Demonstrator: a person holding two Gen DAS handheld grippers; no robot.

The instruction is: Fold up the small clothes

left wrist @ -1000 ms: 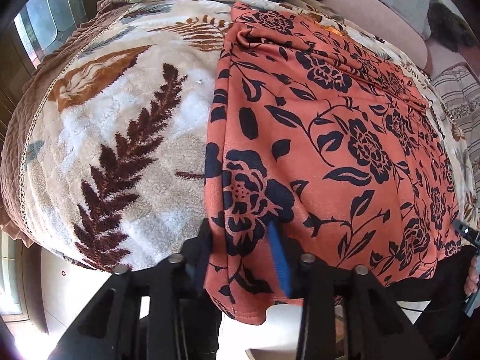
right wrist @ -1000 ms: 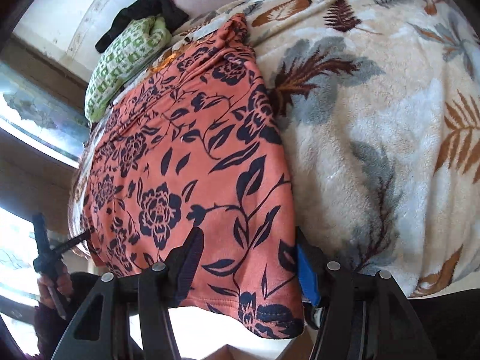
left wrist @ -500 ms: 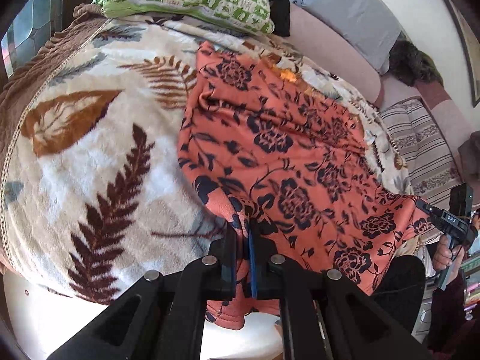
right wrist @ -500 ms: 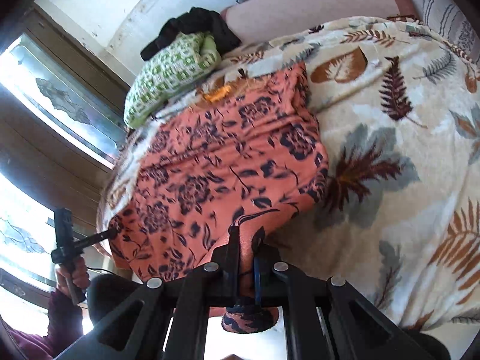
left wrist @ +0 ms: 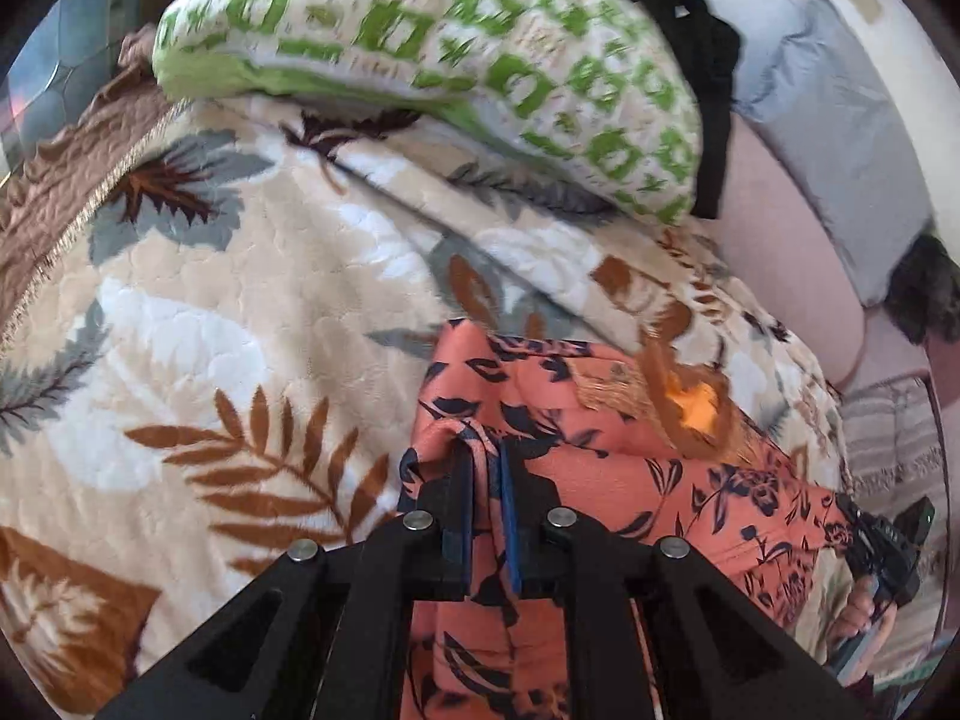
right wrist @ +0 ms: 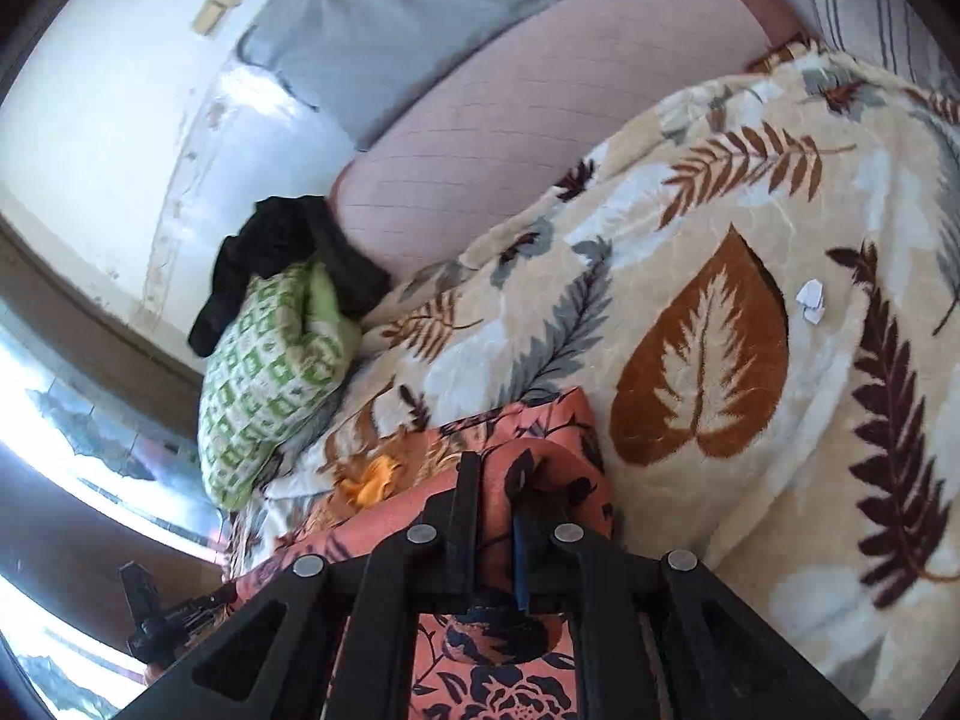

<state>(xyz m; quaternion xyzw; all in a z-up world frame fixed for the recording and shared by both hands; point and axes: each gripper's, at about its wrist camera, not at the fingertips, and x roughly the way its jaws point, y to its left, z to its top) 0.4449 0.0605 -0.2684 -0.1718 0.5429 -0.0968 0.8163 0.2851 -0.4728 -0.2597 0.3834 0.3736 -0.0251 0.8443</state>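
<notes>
A: Left gripper [left wrist: 483, 468] pinches a bunched corner of the orange floral garment [left wrist: 600, 456]; right gripper [right wrist: 492, 492] has its jaws just reopened a little, cloth between them.

B: Where is the garment?

A: On the leaf-print blanket [left wrist: 210, 300], its 2 held corners carried toward the far hem, near the green checked pillow [left wrist: 480, 42].

B: Risk?

A: Probably the right corner slipping from that looser grip, leaving a crooked fold.
</notes>
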